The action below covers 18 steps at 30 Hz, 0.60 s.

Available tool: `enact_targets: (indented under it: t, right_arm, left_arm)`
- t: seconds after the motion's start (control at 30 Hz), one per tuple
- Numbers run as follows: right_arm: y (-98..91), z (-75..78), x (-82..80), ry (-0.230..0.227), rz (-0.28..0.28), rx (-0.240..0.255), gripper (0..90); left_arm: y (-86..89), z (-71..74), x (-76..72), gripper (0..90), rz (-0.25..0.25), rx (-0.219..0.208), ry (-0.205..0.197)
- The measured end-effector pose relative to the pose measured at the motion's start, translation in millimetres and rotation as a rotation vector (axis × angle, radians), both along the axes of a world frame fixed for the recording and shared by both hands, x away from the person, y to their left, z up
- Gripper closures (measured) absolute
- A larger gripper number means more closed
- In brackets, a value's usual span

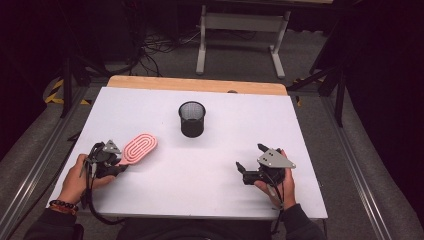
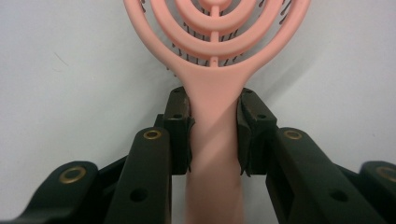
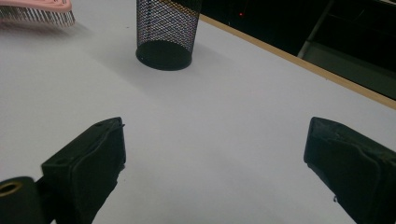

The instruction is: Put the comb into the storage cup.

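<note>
The white worktop point(image 1: 200, 170) carried a black mesh cup point(image 1: 192, 119), upright and open-topped, toward the far middle. All places below are given w/ ref. to the cup. A pink brush point(image 1: 139, 148) lay left of the cup and nearer the person, well apart from it, head pointing toward the cup's side, handle toward the person's left hand point(image 1: 75, 180). The left hand-held gripper point(image 1: 120, 167) was clamped on the brush handle: in the left gripper view both black pads point(image 2: 180, 130) pressed the handle's two sides just below where the head widens, w/ the looped head and dark bristles of the brush point(image 2: 215, 70) running up out of frame. The right hand-held gripper point(image 1: 250, 160) sat right of the cup and nearer the person, well apart from it, held in the right hand point(image 1: 280, 187); its jaws stood wide apart w/ nothing between them, bare worktop point(image 3: 219, 140) showing in the gap. From the right gripper view the cup point(image 3: 164, 32) stood ahead and left, the brush point(image 3: 37, 11) edge-on at far left, bristles down.
</note>
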State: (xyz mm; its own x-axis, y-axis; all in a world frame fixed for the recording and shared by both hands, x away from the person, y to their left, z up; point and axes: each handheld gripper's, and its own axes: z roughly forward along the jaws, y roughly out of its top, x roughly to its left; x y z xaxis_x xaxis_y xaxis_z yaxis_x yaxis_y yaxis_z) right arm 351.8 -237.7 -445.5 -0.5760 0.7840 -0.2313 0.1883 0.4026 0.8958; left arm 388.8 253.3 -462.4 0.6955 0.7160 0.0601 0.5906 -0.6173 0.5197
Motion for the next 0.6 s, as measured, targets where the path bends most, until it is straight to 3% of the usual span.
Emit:
enact_targets:
  t: [0.4, 0.5, 0.6]
  right_arm:
    - [0.8, -0.1, -0.1, 0.0, -0.002, -0.006, 6.3]
    - [1.1, 0.0, -0.3, 0.0, -0.001, -0.005, 6.3]
    - [1.4, -0.2, -0.1, 0.001, 0.0, -0.012, 6.4]
  left_arm:
    - [0.2, -1.8, -0.6, 69.2, 0.03, -0.007, -0.05]
    - [1.2, -1.3, -1.1, 69.3, 0.038, -0.025, -0.078]
    - [2.9, 0.2, -2.8, 69.3, 0.074, -0.057, -0.16]
